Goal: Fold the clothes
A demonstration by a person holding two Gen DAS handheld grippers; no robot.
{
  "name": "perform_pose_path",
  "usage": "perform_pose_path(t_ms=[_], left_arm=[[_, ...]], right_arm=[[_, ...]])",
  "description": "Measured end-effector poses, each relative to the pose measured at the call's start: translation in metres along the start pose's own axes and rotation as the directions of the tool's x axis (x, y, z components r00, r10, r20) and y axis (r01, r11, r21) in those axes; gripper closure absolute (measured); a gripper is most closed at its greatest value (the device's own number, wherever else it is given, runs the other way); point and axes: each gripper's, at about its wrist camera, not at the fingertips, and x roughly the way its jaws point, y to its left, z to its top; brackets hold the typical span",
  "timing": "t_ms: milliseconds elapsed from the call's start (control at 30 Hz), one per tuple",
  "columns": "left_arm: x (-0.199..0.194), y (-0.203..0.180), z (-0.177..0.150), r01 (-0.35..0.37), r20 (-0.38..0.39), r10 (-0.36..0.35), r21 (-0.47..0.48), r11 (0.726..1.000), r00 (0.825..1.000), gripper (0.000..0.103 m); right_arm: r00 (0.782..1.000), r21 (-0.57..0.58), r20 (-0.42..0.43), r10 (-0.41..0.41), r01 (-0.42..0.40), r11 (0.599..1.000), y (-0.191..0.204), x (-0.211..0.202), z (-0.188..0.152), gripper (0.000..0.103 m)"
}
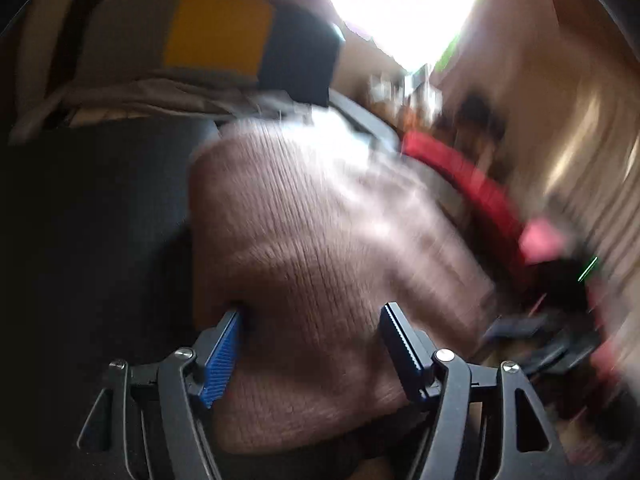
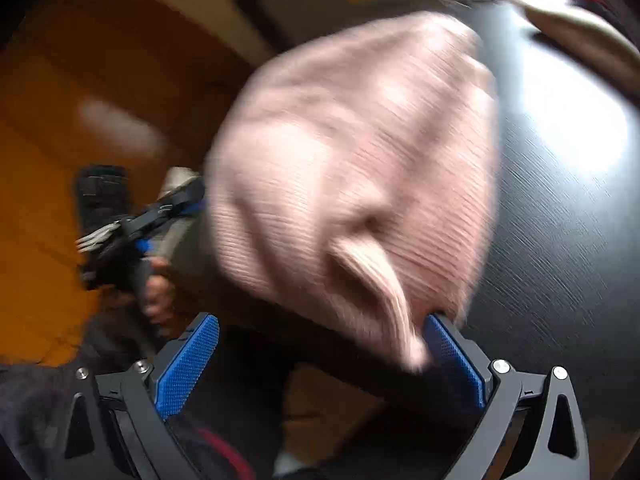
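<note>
A pink ribbed knit garment (image 1: 320, 248) lies bunched on a dark table (image 1: 88, 208); both views are blurred by motion. My left gripper (image 1: 312, 320) is open, its blue-padded fingers (image 1: 224, 356) standing either side of the garment's near end. In the right wrist view the garment (image 2: 360, 152) hangs at the table edge (image 2: 560, 220). My right gripper (image 2: 324, 340) is open, a fold of the knit touching its right finger (image 2: 452, 356). The left gripper also shows in the right wrist view (image 2: 160, 216), at the left.
A pile of grey and beige cloth (image 1: 160, 96) lies at the table's back, below a yellow and grey panel (image 1: 216, 36). Red fabric (image 1: 460, 176) lies to the right. A bright window (image 1: 400, 4) glares above. Orange-brown floor (image 2: 60, 140) lies left of the table.
</note>
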Motion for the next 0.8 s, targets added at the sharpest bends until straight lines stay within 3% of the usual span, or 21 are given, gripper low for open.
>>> perform_pose_path(t_ms=[100,233,333,400,500,633,667,700,733,800], left_arm=[[0.012,-0.017,-0.013,-0.064,-0.008,0.065,0.092,0.994,0.998,0.031],[0.013,-0.003,-0.016,-0.038,0.022,0.038,-0.021,0.999,0.999,0.022],[0.016,0.006,-0.017,-0.013,0.018,0.015,-0.107,0.994,1.000,0.022],[0.018,0.004,-0.013,-0.023,0.001,0.023,-0.111,0.994,1.000,0.021],[0.021,-0.002,-0.007,-0.050,-0.035,0.047,-0.103,0.993,0.998,0.021],[0.023,-0.005,-0.005,-0.062,-0.036,0.059,-0.114,0.992,0.998,0.021],[0.023,-0.005,-0.005,-0.066,-0.028,0.063,-0.116,0.991,0.998,0.021],[0.021,-0.005,-0.005,-0.072,-0.018,0.070,-0.122,0.990,0.997,0.021],[0.020,-0.006,-0.004,-0.078,-0.007,0.078,-0.127,0.989,0.997,0.021],[0.012,-0.007,0.003,-0.079,0.043,0.085,-0.131,0.988,0.995,0.023]], right_arm=[[0.999,0.008,0.035,-0.010,0.010,1.000,-0.002,-0.012,-0.003,0.000],[0.988,-0.048,0.137,-0.075,0.082,0.995,0.012,-0.046,0.014,0.000],[0.958,-0.057,0.257,-0.130,0.149,0.987,0.019,-0.065,0.037,0.000],[0.939,-0.017,0.294,-0.179,0.192,0.981,0.017,-0.063,0.056,0.000],[0.935,0.046,0.308,-0.173,0.167,0.985,0.001,-0.052,0.083,0.000],[0.935,0.106,0.269,-0.231,0.210,0.972,-0.007,-0.014,0.113,0.002],[0.935,0.113,0.262,-0.239,0.216,0.970,-0.011,-0.007,0.115,0.007],[0.934,0.118,0.254,-0.251,0.227,0.967,-0.015,-0.001,0.116,0.032],[0.922,0.105,0.243,-0.302,0.285,0.953,-0.015,0.004,0.116,0.065],[0.900,0.081,0.214,-0.380,0.371,0.925,-0.013,0.014,0.121,0.074]])
